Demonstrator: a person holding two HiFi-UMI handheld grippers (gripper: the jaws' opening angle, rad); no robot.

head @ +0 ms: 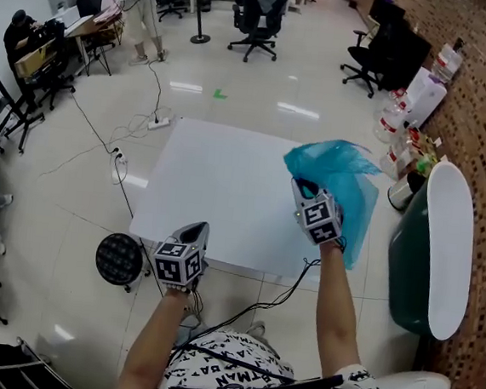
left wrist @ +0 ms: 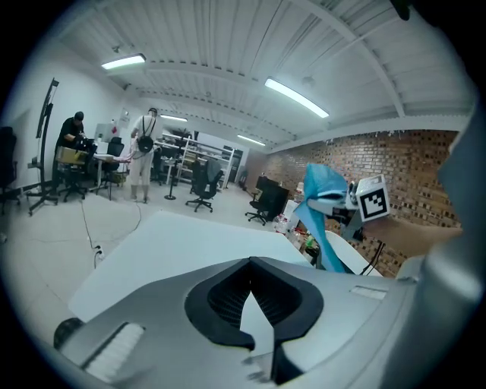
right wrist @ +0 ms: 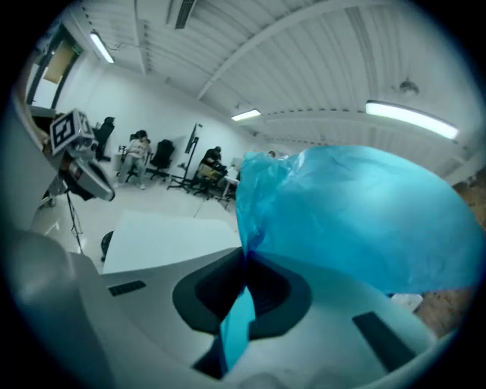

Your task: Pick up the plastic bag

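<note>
Plastic bag [head: 337, 174] in closed right claw [right wrist: 244, 264]

The left gripper [left wrist: 250, 300] has its jaws together, nothing between them, over the white table [left wrist: 167, 243]. At two o'clock the right gripper [left wrist: 342, 205] carries the blue plastic bag [left wrist: 323, 182] (hanging clear of the table), brick wall [left wrist: 410, 167] behind

Blue plastic bag [head: 341, 173], translucent, crumpled, hanging aloft
</note>
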